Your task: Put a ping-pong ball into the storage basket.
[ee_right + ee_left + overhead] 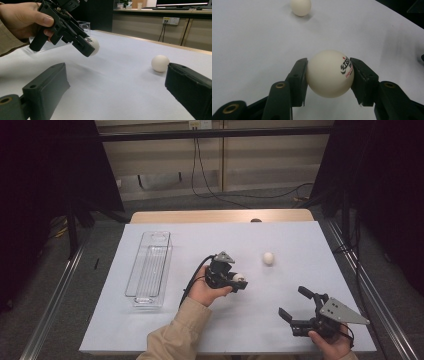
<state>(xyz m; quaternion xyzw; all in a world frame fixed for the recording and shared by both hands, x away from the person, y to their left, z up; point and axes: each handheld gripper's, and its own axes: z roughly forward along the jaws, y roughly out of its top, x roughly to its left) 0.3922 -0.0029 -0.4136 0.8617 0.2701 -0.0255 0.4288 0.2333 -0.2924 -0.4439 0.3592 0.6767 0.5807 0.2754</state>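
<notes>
My left gripper (240, 283) is shut on a white ping-pong ball (329, 73) with printed lettering, held just above the white table sheet (300, 240); the same ball (93, 45) and left gripper (87, 48) appear in the right gripper view. A second white ball (268, 258) rests on the sheet farther back and to the right, also seen as the ball (301, 7) at top and the ball (160, 63) at right. My right gripper (295, 304) stands open near the front right with nothing between its jaws.
A clear plastic bin (150, 269), long and narrow, lies empty on the left part of the sheet. The wooden table edge (220, 215) runs along the back. Cables (210, 190) hang on the floor beyond it.
</notes>
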